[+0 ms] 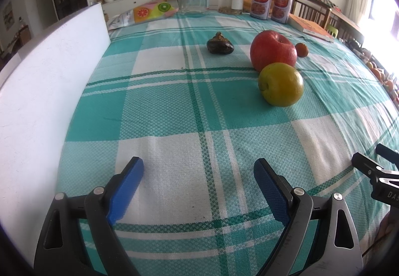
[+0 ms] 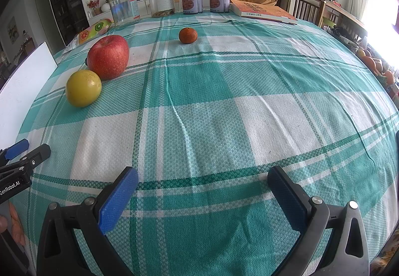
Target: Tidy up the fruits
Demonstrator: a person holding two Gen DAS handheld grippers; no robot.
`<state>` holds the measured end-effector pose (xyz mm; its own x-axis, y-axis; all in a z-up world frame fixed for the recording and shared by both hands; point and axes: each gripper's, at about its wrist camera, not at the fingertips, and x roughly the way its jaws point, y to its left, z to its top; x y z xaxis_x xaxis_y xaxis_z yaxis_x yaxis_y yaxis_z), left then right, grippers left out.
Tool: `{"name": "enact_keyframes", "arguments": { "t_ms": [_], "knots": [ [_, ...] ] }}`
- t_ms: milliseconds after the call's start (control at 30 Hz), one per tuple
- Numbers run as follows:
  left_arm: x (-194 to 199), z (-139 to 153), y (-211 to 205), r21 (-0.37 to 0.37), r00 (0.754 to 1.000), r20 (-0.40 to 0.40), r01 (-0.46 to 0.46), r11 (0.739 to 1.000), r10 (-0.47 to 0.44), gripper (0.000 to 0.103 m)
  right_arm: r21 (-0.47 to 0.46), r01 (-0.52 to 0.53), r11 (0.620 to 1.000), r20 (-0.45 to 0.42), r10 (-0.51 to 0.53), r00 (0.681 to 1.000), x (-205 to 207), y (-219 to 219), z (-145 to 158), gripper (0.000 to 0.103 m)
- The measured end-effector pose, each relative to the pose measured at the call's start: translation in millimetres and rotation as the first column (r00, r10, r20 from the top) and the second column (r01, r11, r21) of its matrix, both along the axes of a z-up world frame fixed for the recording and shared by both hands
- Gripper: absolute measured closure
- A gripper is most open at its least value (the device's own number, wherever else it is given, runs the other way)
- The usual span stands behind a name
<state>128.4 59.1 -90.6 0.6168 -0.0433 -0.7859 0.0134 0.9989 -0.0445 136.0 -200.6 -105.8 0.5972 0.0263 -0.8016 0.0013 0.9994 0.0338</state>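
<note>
Yellow-green round fruit (image 1: 280, 84) touching red apple (image 1: 273, 50), well ahead-right of your left tool (image 1: 198, 168); both tools gape wide, empty; right tool (image 2: 203, 177) well short.

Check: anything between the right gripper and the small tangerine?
Nothing. In the right wrist view only bare checked tablecloth lies between the open right gripper and the tangerine; the apple sits off left.

Left tongs (image 1: 198, 171) gape empty over the tablecloth (image 1: 174, 106), red apple (image 1: 273, 50) ahead.
</note>
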Motion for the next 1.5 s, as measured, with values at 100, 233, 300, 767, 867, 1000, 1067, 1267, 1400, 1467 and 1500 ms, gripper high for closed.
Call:
{"name": "enact_keyframes", "arguments": {
  "t_ms": [100,233,300,767,867,1000,1067,1267,1400,1467,1500],
  "knots": [
    [13,13,18,-0.134,0.998,-0.002,-0.064,0.989,0.065,0.012,-0.001,0.0,1.0,0.0,0.0,1.0,0,0,0,0.0],
    [53,40,35,-0.29,0.989,0.004,-0.141,0.947,0.149,0.012,0.0,0.0,1.0,0.0,0.0,1.0,0,0,0,0.0],
    [86,44,32,-0.346,0.993,-0.032,-0.115,0.931,0.111,0.012,-0.001,0.0,1.0,0.0,0.0,1.0,0,0,0,0.0],
    [188,7,-13,-0.119,0.999,-0.036,0.03,0.992,-0.035,0.023,-0.002,0.0,1.0,-0.001,0.0,1.0,0,0,0,0.0],
    [192,6,-4,-0.235,0.996,-0.063,0.049,0.971,-0.066,0.061,-0.002,0.0,1.0,-0.001,0.0,1.0,0,0,0,0.0],
    [180,13,-2,-0.175,0.997,-0.06,0.029,0.984,-0.04,0.064,-0.002,0.0,1.0,0.0,0.0,1.0,0,0,0,0.0],
    [163,21,5,-0.189,0.998,-0.064,0.012,0.982,-0.025,0.066,-0.001,-0.001,1.0,0.0,0.001,1.0,0,0,0,0.0],
    [81,39,23,-0.22,0.996,-0.074,0.029,0.975,-0.046,0.067,-0.002,-0.001,1.0,0.0,0.001,1.0,0,0,0,0.0],
    [29,28,24,-0.228,0.991,-0.104,0.055,0.972,-0.081,0.068,-0.002,-0.001,1.0,0.0,0.001,1.0,0,0,0,0.0],
    [10,24,19,-0.205,0.992,-0.087,0.075,0.976,-0.095,0.068,-0.002,-0.001,1.0,0.0,0.001,1.0,0,0,0,0.0],
    [4,23,17,-0.181,0.993,-0.072,0.081,0.98,-0.095,0.063,-0.002,0.0,1.0,0.0,0.0,1.0,0,0,0,0.0]
  ]
}}
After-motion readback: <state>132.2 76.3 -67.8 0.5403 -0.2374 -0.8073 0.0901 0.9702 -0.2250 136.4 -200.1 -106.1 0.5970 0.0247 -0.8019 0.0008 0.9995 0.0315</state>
